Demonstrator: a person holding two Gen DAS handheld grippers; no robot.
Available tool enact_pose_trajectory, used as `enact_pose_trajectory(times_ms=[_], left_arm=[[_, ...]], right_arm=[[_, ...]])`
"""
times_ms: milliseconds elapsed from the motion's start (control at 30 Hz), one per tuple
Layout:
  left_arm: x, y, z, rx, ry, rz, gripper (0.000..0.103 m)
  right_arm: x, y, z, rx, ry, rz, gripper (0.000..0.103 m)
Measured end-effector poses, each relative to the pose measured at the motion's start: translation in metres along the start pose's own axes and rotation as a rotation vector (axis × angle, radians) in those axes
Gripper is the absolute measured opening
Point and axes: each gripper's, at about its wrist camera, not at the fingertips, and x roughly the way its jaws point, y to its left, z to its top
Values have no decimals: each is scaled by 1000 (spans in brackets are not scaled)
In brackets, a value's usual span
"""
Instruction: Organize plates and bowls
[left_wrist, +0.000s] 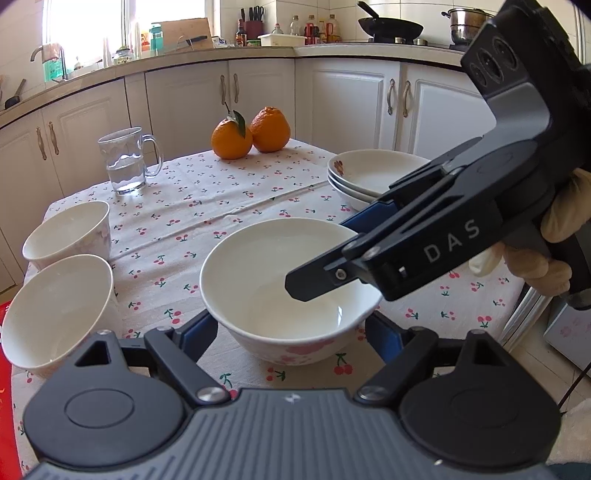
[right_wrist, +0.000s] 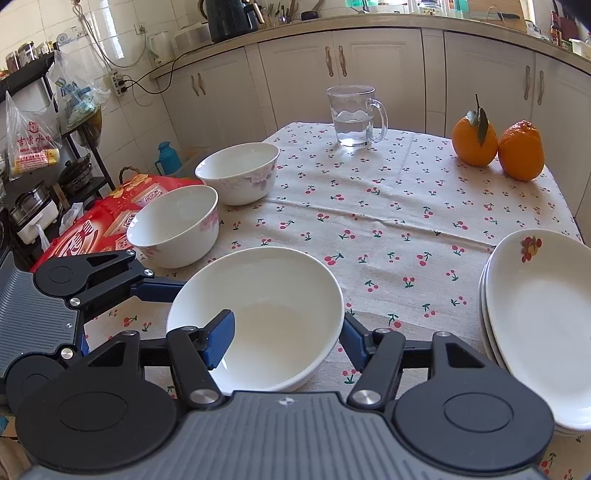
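Bowl-stacking step: right gripper (right_wrist: 286, 332) fingers straddle the front-edge bowl (right_wrist: 258, 314) rim, not visibly clamped. Left gripper (left_wrist: 291, 332) fingers apart around it. Next: pinch rim, lift, nest into left-edge bowls (right_wrist: 173, 225); plates (right_wrist: 535, 317) already stacked.

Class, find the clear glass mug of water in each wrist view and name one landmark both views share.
Left wrist view: clear glass mug of water, upper left on the cherry-print tablecloth.
Right wrist view: top centre, at the table's far edge.
Shared landmark: the two oranges.
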Motion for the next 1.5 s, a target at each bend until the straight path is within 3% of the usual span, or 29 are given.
enact_pose_trajectory(times_ms=[100, 233, 333, 700, 967, 1500], left_arm=[[-3, 0, -2, -16, -15, -3, 94], [-13, 1, -5, -29, -27, 23, 97], [-23, 3, -10, -33, -32, 53, 97], [-67, 34, -30, -112, -73, 220, 100], [-72, 63, -37, -110, -88, 347, 100], [-37, 109, -34, -186, -85, 340, 100]], right_arm=[[0, 2, -1, -1, 1, 8, 74], [-4, 8, -2, -16, -16, 12, 95], [-10, 15, 0, -43, -36, -4, 102], [-20, 46, 11, -133, -69, -24, 103], [-9, 73, 27, -187, -71, 2, 103], [65, 92, 79, -209, -11, 73, 103]])
